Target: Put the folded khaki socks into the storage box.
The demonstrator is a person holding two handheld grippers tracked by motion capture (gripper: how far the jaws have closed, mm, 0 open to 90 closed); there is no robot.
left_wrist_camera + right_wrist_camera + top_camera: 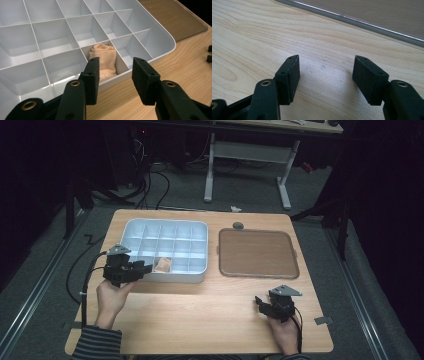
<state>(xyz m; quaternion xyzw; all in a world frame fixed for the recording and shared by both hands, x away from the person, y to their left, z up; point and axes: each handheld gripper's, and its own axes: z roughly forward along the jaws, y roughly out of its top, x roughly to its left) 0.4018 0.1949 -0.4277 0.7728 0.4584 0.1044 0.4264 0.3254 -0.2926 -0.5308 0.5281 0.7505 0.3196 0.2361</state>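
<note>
Hovering beside the organiser tray (131, 228) with a rolled beige cloth (103, 60) tucked in a front-row compartment

Left hand-held gripper (113, 78) spread, empty, just outside the rim; right hand-held gripper (325, 75) rests spread over bare desk (249, 37), likely waiting its turn

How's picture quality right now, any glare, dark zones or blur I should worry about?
High view: the light wooden table is evenly lit, the surroundings nearly black, detail soft. Left gripper view: sharp, mild sheen on the white compartment tray, the rolled beige cloth clear. Right gripper view: the wood grain is crisp; a bright glare line runs along the brown lid's edge.
</note>
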